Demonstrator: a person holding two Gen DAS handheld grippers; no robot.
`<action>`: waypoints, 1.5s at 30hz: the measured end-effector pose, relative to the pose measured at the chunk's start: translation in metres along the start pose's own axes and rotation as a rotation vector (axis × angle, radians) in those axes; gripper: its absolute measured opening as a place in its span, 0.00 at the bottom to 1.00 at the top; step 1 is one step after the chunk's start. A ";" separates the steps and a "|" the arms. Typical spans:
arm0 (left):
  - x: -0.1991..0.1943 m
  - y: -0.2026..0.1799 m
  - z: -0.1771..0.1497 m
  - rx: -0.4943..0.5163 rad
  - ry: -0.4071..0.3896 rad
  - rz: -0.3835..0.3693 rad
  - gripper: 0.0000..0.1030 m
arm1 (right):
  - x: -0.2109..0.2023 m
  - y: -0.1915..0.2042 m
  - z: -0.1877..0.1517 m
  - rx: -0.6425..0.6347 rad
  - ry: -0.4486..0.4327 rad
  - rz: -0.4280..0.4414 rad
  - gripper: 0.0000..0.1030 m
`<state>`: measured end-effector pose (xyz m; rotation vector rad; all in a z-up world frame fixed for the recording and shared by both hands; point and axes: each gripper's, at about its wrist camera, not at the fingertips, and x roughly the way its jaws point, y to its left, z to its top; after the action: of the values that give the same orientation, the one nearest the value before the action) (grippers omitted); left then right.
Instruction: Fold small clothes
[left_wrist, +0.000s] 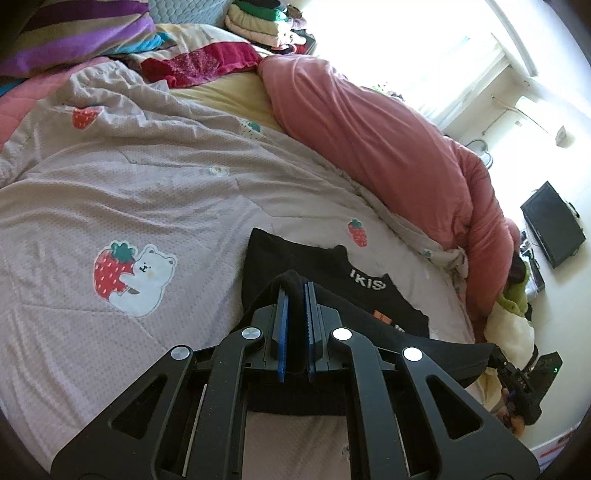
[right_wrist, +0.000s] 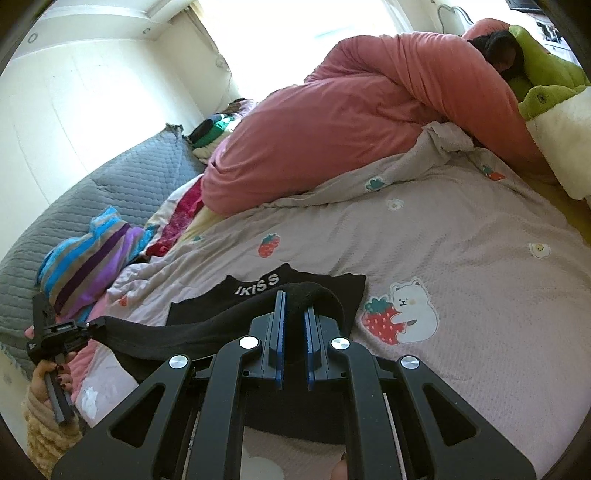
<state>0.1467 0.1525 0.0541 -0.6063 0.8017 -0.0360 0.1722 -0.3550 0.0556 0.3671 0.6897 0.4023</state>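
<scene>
Black two-finger left gripper (left_wrist: 295, 291) and right gripper (right_wrist: 294, 301) each have their jaws clamped on a lifted hem of the small black knit garment with white lettering (left_wrist: 332, 273), which lies at six o'clock on the lilac strawberry-print quilt (left_wrist: 147, 184) covering the bed. Uneven pulling could slip the thick fabric free, skewing the fold.

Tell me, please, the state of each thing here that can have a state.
left hand-held gripper: shut on the black garment, edge lifted.
right hand-held gripper: shut on the black garment, edge lifted.
black garment: partly flat on the bedspread, near edge raised between both grippers, white lettering facing up.
bedspread: spread out, wrinkled.
pink duvet: bunched up along the far side of the bed.
stacked clothes: folded, piled.
</scene>
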 end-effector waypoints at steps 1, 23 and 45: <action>0.003 0.002 0.001 -0.002 0.004 0.003 0.02 | 0.004 -0.001 0.000 0.001 0.007 -0.004 0.07; 0.025 0.006 -0.008 0.061 0.007 0.112 0.21 | 0.034 -0.024 -0.018 0.032 0.042 -0.112 0.38; 0.084 -0.047 -0.097 0.460 0.127 0.298 0.21 | 0.070 0.011 -0.084 -0.235 0.238 -0.180 0.13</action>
<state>0.1485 0.0441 -0.0293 -0.0477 0.9622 0.0143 0.1619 -0.2965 -0.0370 0.0335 0.8894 0.3539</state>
